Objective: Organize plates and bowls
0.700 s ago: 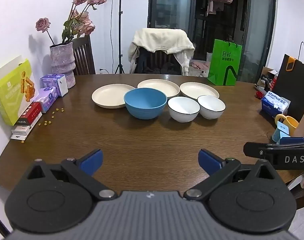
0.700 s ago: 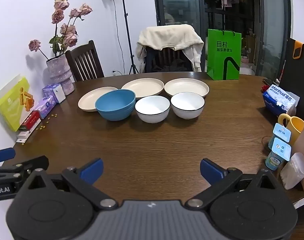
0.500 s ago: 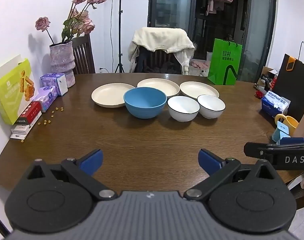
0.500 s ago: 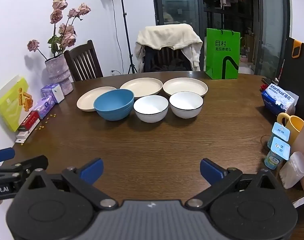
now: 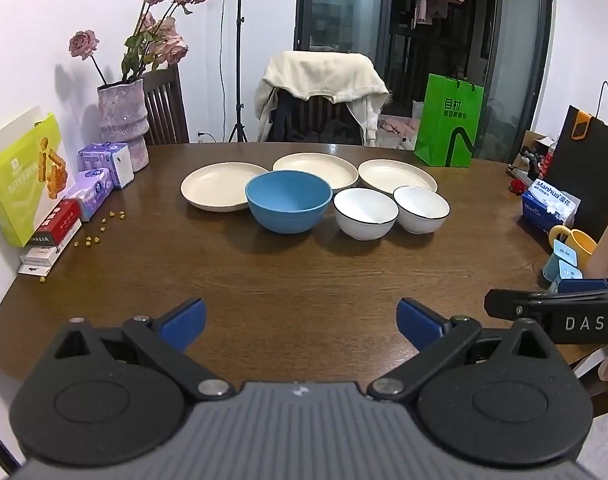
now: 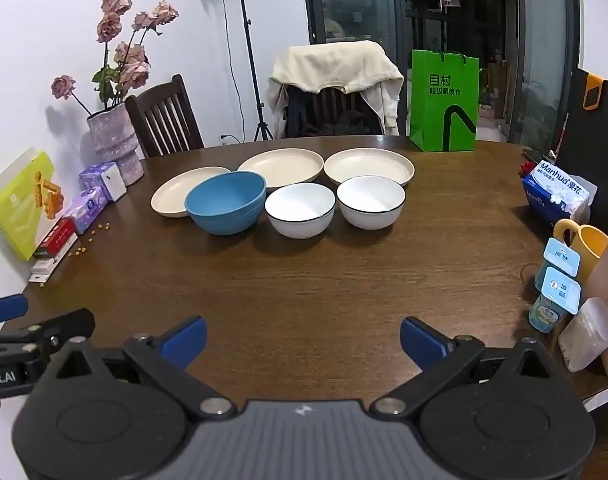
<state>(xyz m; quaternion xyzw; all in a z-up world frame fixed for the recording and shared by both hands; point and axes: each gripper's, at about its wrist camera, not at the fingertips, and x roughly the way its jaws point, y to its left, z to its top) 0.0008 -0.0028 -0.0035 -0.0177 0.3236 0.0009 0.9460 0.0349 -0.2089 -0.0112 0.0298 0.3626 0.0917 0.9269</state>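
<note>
1. The left gripper (image 5: pixel 299 322) sits at the bottom of its view with its blue-tipped jaws spread wide over bare wood, holding nothing.
2. The right gripper (image 6: pixel 301 340) fills the bottom of its own view the same way, jaws fully apart and empty.
3. Both hang above the near edge of the wooden table (image 5: pixel 304 280), well apart from the dishes.
4. At the centre of the frame stand a blue bowl (image 5: pixel 287 206) and, to its right, two white bowls (image 5: pixel 366 218) (image 5: pixel 422 208) in a row.
5. Just behind them lie three cream plates (image 5: pixel 217 190) (image 5: pixel 316 166) (image 5: pixel 396 174), side by side.
6. A vase of pink roses (image 5: pixel 121 124) stands at upper left, a green bag (image 5: pixel 448 126) at upper right.
</note>
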